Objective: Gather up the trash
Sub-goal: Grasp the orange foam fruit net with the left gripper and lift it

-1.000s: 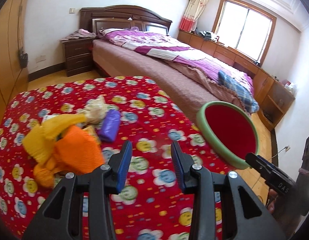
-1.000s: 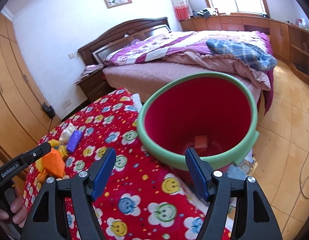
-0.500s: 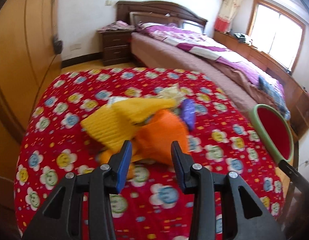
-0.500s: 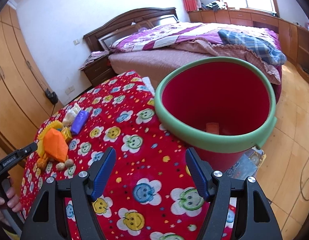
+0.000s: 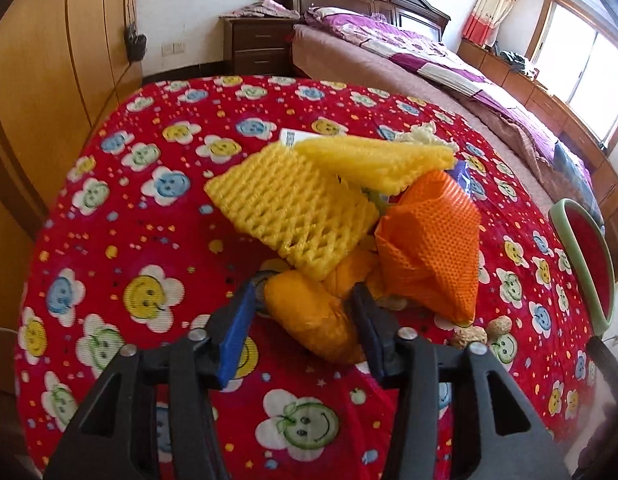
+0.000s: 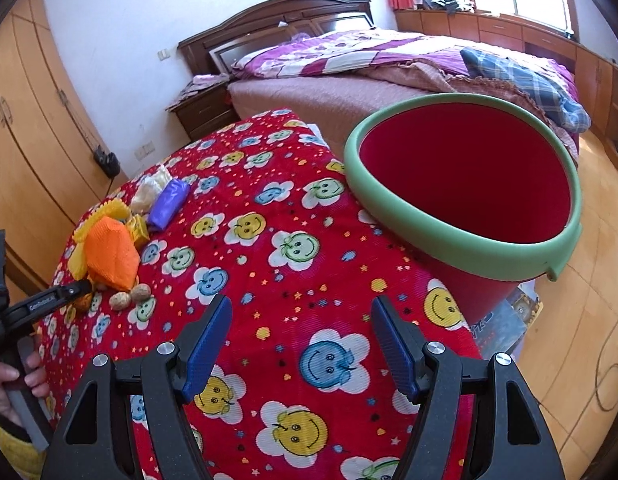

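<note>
A trash pile lies on the red flowered tablecloth [image 5: 141,216]: yellow foam nets [image 5: 293,208], an orange foam net [image 5: 433,248], an orange peel [image 5: 309,320], walnuts [image 5: 469,334] and a purple wrapper [image 6: 168,205]. My left gripper [image 5: 303,320] is open, its fingers on either side of the orange peel. My right gripper [image 6: 301,340] is open and empty above the tablecloth, near the red bin with a green rim [image 6: 461,232] at the table's right edge. The pile shows at the left in the right wrist view [image 6: 109,252].
A bed [image 6: 389,68] with purple bedding stands behind the table. A nightstand [image 5: 257,44] is beside it. Wooden wardrobes [image 5: 41,60] line the left wall. The floor [image 6: 597,280] is wooden.
My left gripper has swung left and closed in on the trash pile, its fingers now around the orange peel. My right gripper has drawn back and left from the bin.
</note>
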### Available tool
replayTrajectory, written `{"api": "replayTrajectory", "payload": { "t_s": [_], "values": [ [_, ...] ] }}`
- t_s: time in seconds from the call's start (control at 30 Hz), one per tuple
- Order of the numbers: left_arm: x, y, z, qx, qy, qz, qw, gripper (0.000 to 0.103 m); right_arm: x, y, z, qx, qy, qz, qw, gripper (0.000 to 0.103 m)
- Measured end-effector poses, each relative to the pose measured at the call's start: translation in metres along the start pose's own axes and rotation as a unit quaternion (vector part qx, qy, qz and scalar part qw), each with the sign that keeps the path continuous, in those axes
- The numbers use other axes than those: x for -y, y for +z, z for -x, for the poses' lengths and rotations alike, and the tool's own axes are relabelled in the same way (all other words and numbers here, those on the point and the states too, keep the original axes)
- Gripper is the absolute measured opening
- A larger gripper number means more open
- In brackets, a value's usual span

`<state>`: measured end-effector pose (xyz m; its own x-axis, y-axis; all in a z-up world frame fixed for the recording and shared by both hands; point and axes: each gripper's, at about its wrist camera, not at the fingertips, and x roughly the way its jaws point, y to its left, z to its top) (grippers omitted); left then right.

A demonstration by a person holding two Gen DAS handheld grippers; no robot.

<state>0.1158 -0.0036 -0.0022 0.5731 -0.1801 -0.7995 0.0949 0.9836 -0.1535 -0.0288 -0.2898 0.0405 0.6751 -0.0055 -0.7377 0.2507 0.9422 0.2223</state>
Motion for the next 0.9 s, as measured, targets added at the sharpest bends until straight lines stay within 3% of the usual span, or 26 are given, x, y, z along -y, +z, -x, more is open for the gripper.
{"api": "replayTrajectory", "payload": {
  "t_s": [0.13, 0.4, 0.5, 0.57, 0.63, 0.9],
  "values": [
    [-0.001, -0.001, -0.002, 0.006, 0.003, 0.001, 1.0, 0.057, -0.002, -0.001, -0.003, -0.004, 0.005, 0.001, 1.0, 0.073],
    [0.004, -0.003, -0.001, 0.0, 0.02, 0.012, 0.9997, 0.058, -0.006, -0.003, -0.008, -0.003, 0.014, 0.001, 1.0, 0.078],
    [0.008, -0.006, 0.001, 0.0, 0.014, 0.014, 0.9998, 0.049, -0.007, -0.004, -0.009, -0.001, 0.019, 0.001, 1.0, 0.078],
    [0.009, -0.009, 0.003, 0.001, -0.005, 0.017, 0.9998, 0.034, -0.006, -0.005, -0.009, 0.001, 0.022, -0.004, 1.0, 0.078],
    [0.009, -0.011, 0.007, 0.003, -0.023, 0.021, 0.9995, 0.028, -0.004, -0.005, -0.009, 0.002, 0.025, -0.01, 1.0, 0.078],
    [0.007, -0.013, 0.042, 0.033, -0.062, 0.023, 0.9973, 0.024, -0.009, -0.003, -0.011, -0.002, 0.043, -0.008, 0.999, 0.083]
  ]
}}
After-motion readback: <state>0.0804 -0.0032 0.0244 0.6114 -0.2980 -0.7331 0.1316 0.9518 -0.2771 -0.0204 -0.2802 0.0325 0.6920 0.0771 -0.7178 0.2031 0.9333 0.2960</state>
